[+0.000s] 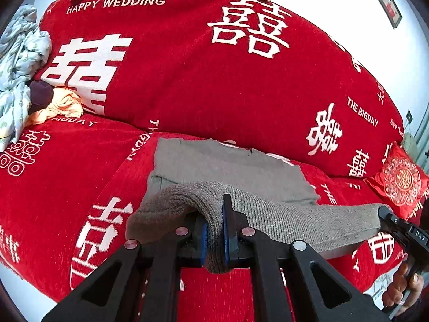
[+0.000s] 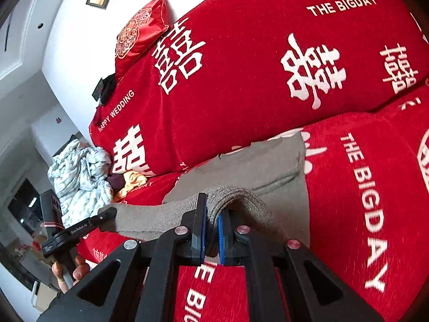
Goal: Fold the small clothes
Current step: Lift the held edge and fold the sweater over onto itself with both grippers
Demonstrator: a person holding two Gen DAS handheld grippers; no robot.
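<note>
At the far left end of the red sofa cover printed with white characters (image 1: 187, 80) I see a crumpled pale blue patterned cloth (image 1: 18, 61) and a small heap of peach and dark purple garments (image 1: 53, 102), well apart from my work. My left gripper (image 1: 214, 230) has its jaws clamped on one near corner of the grey ribbed knit garment (image 1: 295, 220); my right gripper (image 2: 211, 230) is clamped on the other, so the near edge hangs between them, above the part lying flat on the seat near the backrest. I judge that uneven travel could skew the fold, and the thick knit could slip out.
</note>
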